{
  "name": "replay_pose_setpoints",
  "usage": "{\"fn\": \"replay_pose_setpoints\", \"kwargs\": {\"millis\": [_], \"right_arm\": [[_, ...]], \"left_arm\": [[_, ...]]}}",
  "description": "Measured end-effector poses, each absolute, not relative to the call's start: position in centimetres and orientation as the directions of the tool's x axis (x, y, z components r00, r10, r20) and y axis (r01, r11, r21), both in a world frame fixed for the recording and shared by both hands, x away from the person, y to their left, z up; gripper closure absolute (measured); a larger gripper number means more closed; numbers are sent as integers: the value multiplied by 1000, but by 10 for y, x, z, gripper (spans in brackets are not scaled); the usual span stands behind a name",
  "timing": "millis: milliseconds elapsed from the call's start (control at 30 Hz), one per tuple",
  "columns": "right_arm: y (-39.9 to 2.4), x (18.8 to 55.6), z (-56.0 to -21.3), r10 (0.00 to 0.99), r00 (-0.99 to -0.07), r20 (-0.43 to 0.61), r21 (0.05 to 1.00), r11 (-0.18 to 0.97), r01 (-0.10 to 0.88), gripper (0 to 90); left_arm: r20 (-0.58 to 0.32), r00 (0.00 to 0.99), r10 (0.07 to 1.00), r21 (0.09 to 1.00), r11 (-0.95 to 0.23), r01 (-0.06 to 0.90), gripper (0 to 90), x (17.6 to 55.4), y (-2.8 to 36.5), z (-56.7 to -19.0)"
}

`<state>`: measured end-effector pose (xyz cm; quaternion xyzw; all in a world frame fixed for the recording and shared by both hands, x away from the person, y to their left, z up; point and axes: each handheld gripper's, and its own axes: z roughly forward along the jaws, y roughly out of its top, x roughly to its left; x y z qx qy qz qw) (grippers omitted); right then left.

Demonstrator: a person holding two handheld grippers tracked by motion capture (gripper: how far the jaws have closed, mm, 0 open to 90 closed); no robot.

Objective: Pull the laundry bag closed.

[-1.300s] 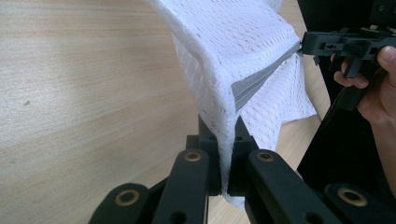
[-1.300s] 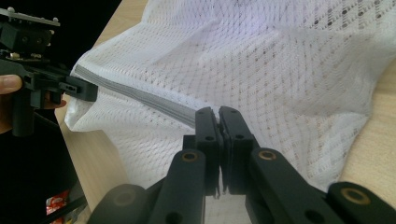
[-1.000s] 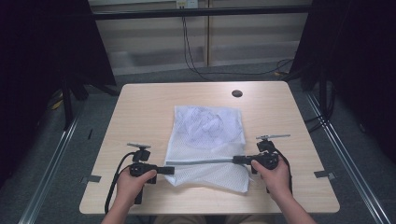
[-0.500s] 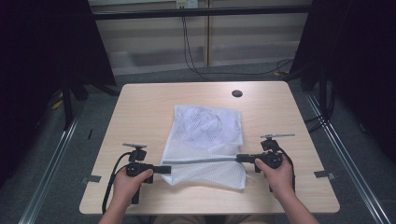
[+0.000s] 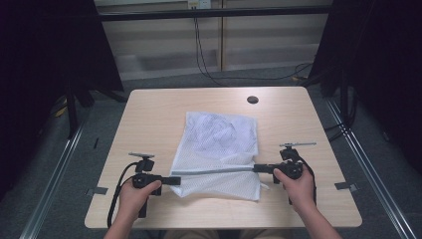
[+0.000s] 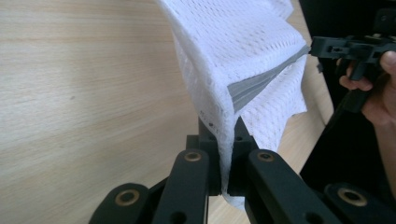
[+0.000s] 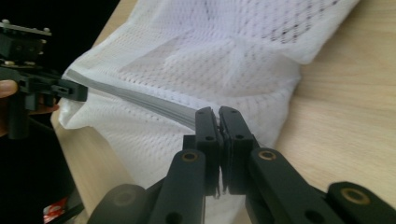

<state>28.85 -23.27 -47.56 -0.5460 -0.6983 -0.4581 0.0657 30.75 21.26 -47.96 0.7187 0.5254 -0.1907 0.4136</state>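
white mesh bag (image 5: 219, 152) held up by its grey edge, one claw on each end.

from above: measured from the small dark hole (image 5: 252, 99) in the table (image 5: 149, 114), the bag lies on the near side of it, and its near edge has slid a little closer to the person than a moment ago, pulled straight. left gripper (image 5: 171, 180) and right gripper (image 5: 259, 168) each pinch an end. left gripper view: the left gripper (image 6: 229, 149) is pressed together on the mesh, which hangs down. right gripper view: the right gripper (image 7: 218, 126) is pressed together on the grey band (image 7: 140, 100). i think a fold comes next.
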Motion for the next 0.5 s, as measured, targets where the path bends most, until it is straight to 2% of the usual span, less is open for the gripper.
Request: {"fn": "replay_pose_setpoints", "kwargs": {"millis": [500], "right_arm": [[-242,286,-473,713,-382,588,576,-37,817,868]], "left_arm": [[-714,373,593,393,-103,914,886,309,211,-480]]}}
